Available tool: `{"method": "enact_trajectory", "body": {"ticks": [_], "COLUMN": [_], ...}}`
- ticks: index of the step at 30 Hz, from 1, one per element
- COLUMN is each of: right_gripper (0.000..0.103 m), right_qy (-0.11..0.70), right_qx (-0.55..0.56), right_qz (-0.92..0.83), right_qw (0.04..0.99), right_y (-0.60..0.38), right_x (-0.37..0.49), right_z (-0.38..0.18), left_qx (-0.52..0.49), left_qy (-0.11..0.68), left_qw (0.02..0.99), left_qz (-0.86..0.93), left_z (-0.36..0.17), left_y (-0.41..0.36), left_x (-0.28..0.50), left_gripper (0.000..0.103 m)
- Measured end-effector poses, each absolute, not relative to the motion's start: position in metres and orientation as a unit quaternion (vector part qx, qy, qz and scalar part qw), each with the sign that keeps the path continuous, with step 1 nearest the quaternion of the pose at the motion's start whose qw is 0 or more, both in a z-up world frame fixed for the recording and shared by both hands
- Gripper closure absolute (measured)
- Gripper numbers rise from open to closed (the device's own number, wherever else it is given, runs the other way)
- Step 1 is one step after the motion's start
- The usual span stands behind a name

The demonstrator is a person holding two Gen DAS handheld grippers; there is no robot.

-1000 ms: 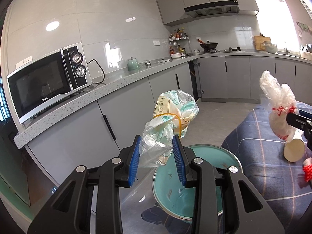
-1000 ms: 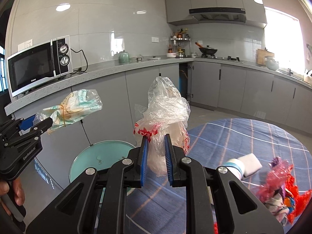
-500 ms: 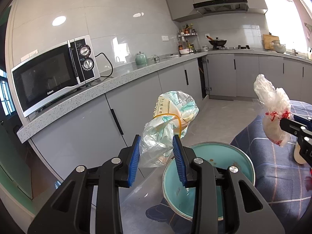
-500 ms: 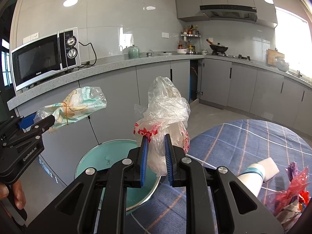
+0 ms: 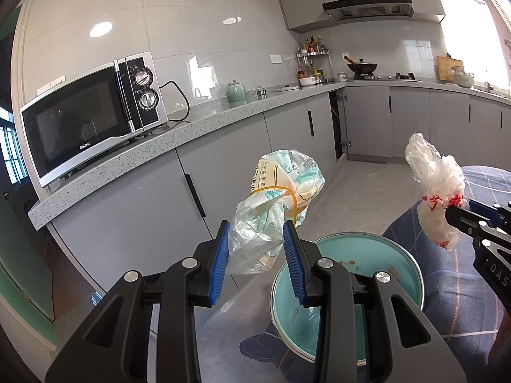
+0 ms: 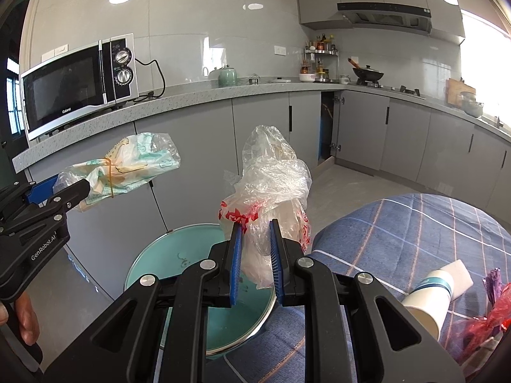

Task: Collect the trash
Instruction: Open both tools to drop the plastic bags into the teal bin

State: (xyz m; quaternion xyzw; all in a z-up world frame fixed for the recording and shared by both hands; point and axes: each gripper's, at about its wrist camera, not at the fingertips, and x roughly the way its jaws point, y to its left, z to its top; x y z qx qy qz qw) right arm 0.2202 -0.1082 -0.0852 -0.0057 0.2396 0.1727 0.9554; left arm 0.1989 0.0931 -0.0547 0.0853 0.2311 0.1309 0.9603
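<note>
Both bags are thin, crinkled, see-through plastic: the green-printed bag [image 5: 281, 188] is cinched by a yellow rubber band [image 5: 289, 196], and the clear bag [image 6: 273, 188] carries red print. The bin [image 6: 191, 255] has a smooth teal inside with a shiny metal rim. The tablecloth [image 6: 399, 233] is matt woven blue plaid. A paper cup [image 6: 428, 300] lies on it beside glossy red wrappers [image 6: 488, 316]. The wall tiles [image 5: 198, 22] gleam; the countertop [image 5: 179, 143] is speckled stone.

Bright daylight blows out the window [image 5: 463, 28]; ceiling lights glare on tiles; fisheye edges darken and bend.
</note>
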Motion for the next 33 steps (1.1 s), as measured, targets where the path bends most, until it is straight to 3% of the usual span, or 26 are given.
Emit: {"method": "enact_trajectory", "body": {"ticks": [18, 23, 25, 27, 30, 33], "right_gripper": [0.083, 0.075, 0.064, 0.062, 0.051, 0.051], "right_qy": [0.254, 0.269, 0.269, 0.273, 0.273, 0.273], "right_qx": [-0.022, -0.031, -0.029, -0.027, -0.022, -0.020], "right_qz": [0.190, 0.196, 0.195, 0.192, 0.193, 0.192], "right_qw": [0.948, 0.942, 0.943, 0.942, 0.942, 0.943], "right_y": [-0.092, -0.088, -0.089, -0.091, -0.094, -0.096], "right_x": [0.231, 0.237, 0.237, 0.237, 0.236, 0.235], "right_z": [-0.090, -0.098, -0.102, -0.104, -0.105, -0.105], "left_qx": [0.085, 0.088, 0.089, 0.090, 0.089, 0.093], "left_qy": [0.241, 0.248, 0.252, 0.253, 0.252, 0.251], "left_qw": [0.960, 0.959, 0.958, 0.957, 0.957, 0.957], "left_qz": [0.116, 0.106, 0.106, 0.107, 0.109, 0.109], "left_z": [-0.058, -0.062, -0.063, -0.064, -0.064, -0.065], "left_y": [0.088, 0.086, 0.087, 0.087, 0.088, 0.087], "left_x": [0.203, 0.207, 0.208, 0.208, 0.208, 0.207], "left_gripper": [0.067, 0.062, 0.057, 0.056, 0.052, 0.048]}}
